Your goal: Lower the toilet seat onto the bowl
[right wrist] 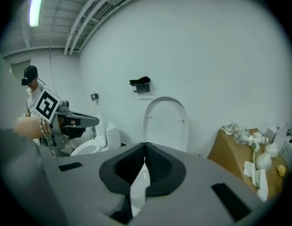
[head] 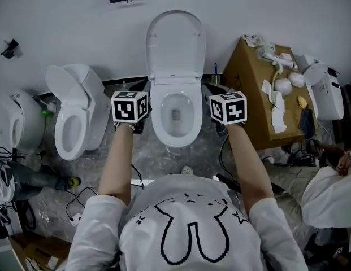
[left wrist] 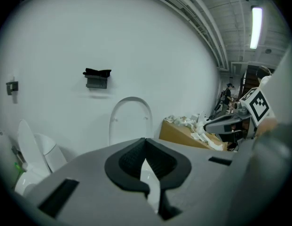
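Head view. Step in hand, as judged: approach only, lowering not yet begun. Toilet seat (head: 175,44) upright with its lid against wall (head: 62,16), well ahead of both sets of jaws and above bowl (head: 175,141). Cannot tell seat ring from lid here. Left gripper (head: 130,110) just left of bowl rim, right gripper (head: 228,109) just right of it, level with each other, neither touching seat. Left forearm (head: 116,162) and right forearm (head: 248,162) bare, stretched forward, near parallel, angling in slightly toward bowl. Second toilet (head: 73,123) off to left of left jaws. Cardboard box (head: 251,78) off to right of right jaws.

Left gripper view. Jaws pressed together at tips, nothing pinched. Pale slit below tips only background showing through, probably bowl. Seat beyond and above jaws, a little left, standing upright. Right gripper out to right of jaws, box between it and seat.

Right gripper view. Jaws closed tip to tip too, empty. Seat beyond and above jaws, a little right. Left gripper out to left of jaws.

Next move, as judged: reach forward and up to seat's top edge. Either spread jaws to pinch rim or hook closed tips behind it, then tip it off wall. Ease down slowly to avoid a slam on bowl. One gripper probably enough.
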### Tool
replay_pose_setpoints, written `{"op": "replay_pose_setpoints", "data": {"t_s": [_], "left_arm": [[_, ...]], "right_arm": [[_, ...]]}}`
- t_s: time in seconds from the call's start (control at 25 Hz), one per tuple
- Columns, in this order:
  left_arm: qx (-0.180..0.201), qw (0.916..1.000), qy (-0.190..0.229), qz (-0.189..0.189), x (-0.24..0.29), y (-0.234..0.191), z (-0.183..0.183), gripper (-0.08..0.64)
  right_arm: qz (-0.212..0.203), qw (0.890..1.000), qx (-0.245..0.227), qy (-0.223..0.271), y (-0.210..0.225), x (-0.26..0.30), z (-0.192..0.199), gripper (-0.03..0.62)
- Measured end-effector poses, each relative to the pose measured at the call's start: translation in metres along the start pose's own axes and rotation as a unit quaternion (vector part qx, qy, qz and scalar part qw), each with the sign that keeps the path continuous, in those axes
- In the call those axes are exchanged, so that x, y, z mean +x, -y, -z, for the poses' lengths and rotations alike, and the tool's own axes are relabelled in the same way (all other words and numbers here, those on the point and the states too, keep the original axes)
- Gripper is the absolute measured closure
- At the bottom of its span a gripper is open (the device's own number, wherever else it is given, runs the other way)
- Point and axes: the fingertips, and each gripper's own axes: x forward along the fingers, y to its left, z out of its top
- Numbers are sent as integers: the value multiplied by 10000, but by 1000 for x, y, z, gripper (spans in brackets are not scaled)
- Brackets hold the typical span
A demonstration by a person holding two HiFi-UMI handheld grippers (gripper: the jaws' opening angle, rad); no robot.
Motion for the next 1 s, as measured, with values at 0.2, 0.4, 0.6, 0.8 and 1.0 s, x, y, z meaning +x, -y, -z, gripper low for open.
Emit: {"op": "replay_pose_setpoints", "data": {"t_s": [0.2,0.4,0.6,0.8,1.0], "left_arm": [[173,9988,453,-18,-13,4,-37,551],[383,9951,913,-47,-28,13,-66,551],[580,9888,1367,-157,-45,20,-87,551],[871,9787,1829,-324,-63,22,-108,551],[1027,9666,2320,-354,-82,26,-131,551]], "right_arm": [[69,9985,-281,462,-7,-17,-40,565],[128,9945,-414,953,-14,-36,-69,565],[331,9859,-715,1476,-16,-56,-92,565],[478,9745,-876,2010,-20,-79,-115,565],[519,9648,-1046,2355,-24,-93,-128,565]]}}
